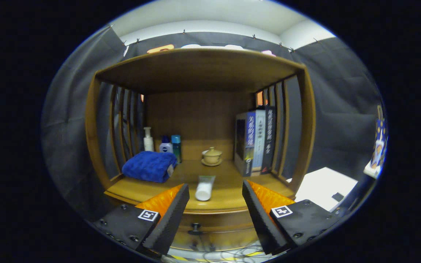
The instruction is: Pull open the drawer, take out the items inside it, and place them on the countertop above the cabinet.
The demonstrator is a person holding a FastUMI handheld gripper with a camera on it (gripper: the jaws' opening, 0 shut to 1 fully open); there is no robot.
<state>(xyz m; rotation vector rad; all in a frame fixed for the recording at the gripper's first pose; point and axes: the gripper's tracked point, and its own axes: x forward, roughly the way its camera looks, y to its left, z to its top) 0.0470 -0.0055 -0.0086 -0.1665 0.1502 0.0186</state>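
The gripper point(216, 208) is hanging in front of the cabinet point(307, 120) with its fingers spread wide, gripping nothing. Between them a white tube point(204, 187) is lying on the worktop point(228, 190). Just below the worktop's front edge, the drawer point(214, 223) is sitting, apparently closed, its dark knob point(195, 228) between the fingers. Farther back, a folded blue towel point(150, 166), three bottles point(163, 143), a lidded cup point(212, 156) and upright books point(256, 140) are resting.

Smooth satin wood cabinet point(199, 69), fluffy cloth towel point(150, 166), tube point(204, 187) prob. matt plastic.
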